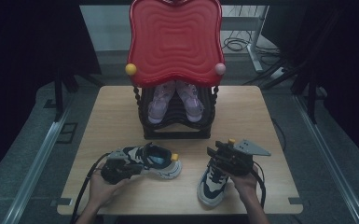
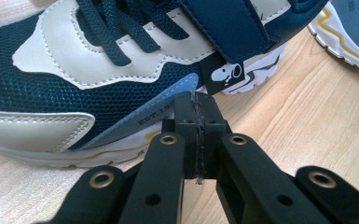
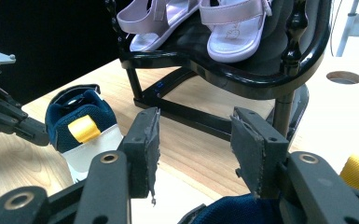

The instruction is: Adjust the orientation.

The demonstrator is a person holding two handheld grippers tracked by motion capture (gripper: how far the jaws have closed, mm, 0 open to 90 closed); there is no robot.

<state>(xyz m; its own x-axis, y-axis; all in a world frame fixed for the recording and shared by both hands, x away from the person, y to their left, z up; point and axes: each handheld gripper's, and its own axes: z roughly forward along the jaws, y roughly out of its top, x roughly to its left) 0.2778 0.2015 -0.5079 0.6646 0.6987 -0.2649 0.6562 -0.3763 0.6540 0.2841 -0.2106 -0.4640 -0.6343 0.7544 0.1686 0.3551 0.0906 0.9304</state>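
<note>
Two navy-and-cream sneakers lie on a wooden table (image 1: pixel 121 112) before a black rack (image 1: pixel 177 126) with a red top (image 1: pixel 175 39).

The left tongs (image 2: pixel 198 116) are clenched together, empty, their tips just beside the side of the left sneaker (image 1: pixel 156 161). The right tongs (image 3: pixel 193 149) are spread apart above the right sneaker (image 1: pixel 212 184), gripping nothing. A pair of pale pink sandals (image 1: pixel 175 100) sits on the rack's shelf, well behind both sneakers.
</note>
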